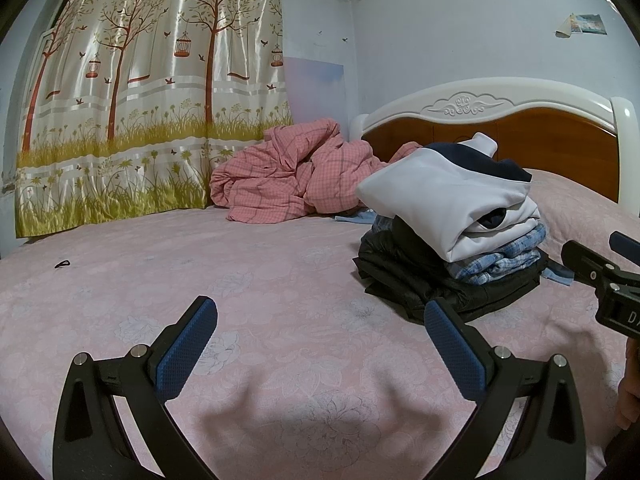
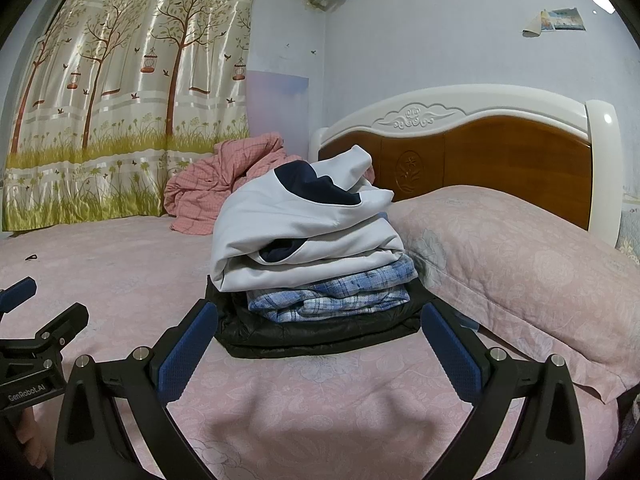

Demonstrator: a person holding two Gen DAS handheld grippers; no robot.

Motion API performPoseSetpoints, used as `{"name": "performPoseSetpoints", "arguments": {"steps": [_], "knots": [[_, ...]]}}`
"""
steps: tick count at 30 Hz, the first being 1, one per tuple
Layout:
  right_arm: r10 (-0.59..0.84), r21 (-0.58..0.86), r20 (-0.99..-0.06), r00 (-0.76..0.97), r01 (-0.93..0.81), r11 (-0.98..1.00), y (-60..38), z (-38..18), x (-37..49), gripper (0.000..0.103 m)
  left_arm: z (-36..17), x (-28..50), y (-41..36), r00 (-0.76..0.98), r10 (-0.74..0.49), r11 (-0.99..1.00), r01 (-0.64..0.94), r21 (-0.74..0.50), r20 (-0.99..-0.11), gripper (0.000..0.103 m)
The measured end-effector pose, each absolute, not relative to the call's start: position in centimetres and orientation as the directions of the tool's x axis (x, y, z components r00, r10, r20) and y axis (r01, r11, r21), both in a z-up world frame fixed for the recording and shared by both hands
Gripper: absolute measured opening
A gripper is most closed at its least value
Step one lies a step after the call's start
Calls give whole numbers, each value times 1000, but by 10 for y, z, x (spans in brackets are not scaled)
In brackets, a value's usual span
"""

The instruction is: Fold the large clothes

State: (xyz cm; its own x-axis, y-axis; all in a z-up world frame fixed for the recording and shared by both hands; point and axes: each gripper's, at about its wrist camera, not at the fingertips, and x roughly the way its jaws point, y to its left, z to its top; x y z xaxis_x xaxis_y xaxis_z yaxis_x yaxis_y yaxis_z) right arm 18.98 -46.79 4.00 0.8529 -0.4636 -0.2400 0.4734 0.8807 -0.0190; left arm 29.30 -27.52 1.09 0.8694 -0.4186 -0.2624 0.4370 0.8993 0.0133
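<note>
A stack of folded clothes sits on the pink bedspread (image 1: 280, 280): a white and navy jacket (image 2: 296, 228) on top, a blue plaid garment (image 2: 332, 292) under it, a black padded jacket (image 2: 320, 336) at the bottom. In the left wrist view the same white jacket (image 1: 448, 200) lies to the right. My left gripper (image 1: 320, 320) hangs open over bare bedspread, left of the stack. My right gripper (image 2: 320, 320) is open, its fingers to either side of the black jacket's near edge, holding nothing. Each gripper shows at the edge of the other's view.
A crumpled pink checked quilt (image 1: 288, 176) lies at the far side by the tree-print curtain (image 1: 140, 100). A pink pillow (image 2: 520, 256) rests right of the stack against the wooden headboard (image 2: 480, 160). A small dark item (image 1: 62, 264) lies on the bed at left.
</note>
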Motion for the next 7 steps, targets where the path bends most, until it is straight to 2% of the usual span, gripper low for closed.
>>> {"name": "performPoseSetpoints", "arguments": {"steps": [7], "knots": [[-463, -18, -240, 853, 473, 881, -468, 41, 190, 103, 11, 293, -275, 870, -419, 899, 437, 14, -262, 103]]}}
